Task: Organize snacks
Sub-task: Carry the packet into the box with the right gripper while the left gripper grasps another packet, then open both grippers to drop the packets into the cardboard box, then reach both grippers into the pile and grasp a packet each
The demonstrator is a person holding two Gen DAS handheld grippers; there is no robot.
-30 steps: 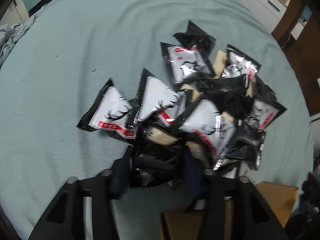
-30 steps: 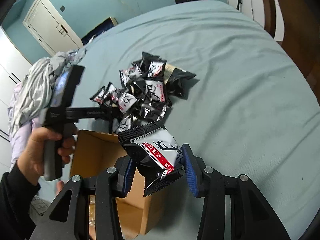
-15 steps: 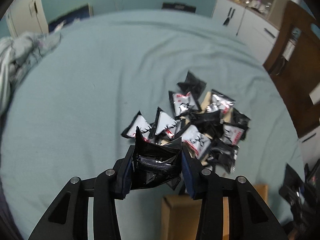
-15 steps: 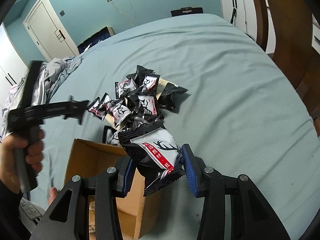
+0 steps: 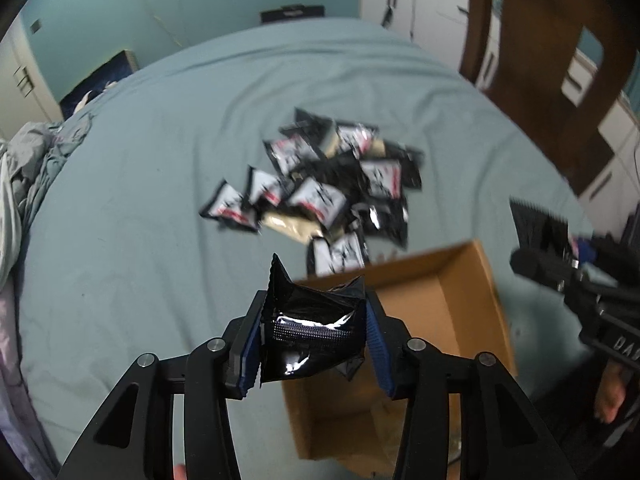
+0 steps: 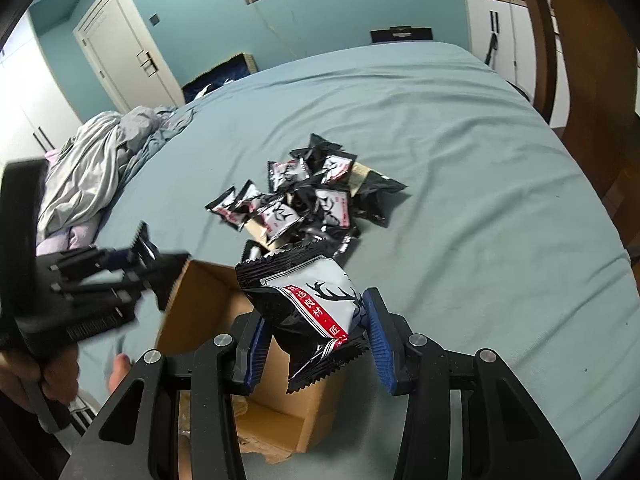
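Left wrist view shows the left tool (image 5: 314, 338), jaws opening around a black packet (image 5: 312, 334) above the cardboard box (image 5: 468, 280), the right tool (image 6: 314, 344) gripping a grey packet (image 6: 312, 304), while most snacks (image 5: 320, 188) await on the bed (image 5: 140, 160).

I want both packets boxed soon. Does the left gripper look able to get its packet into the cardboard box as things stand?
Probably yes. The left gripper, jaws opening around the black packet, hangs by the cardboard box, whose top is open. The right gripper is off to the side.
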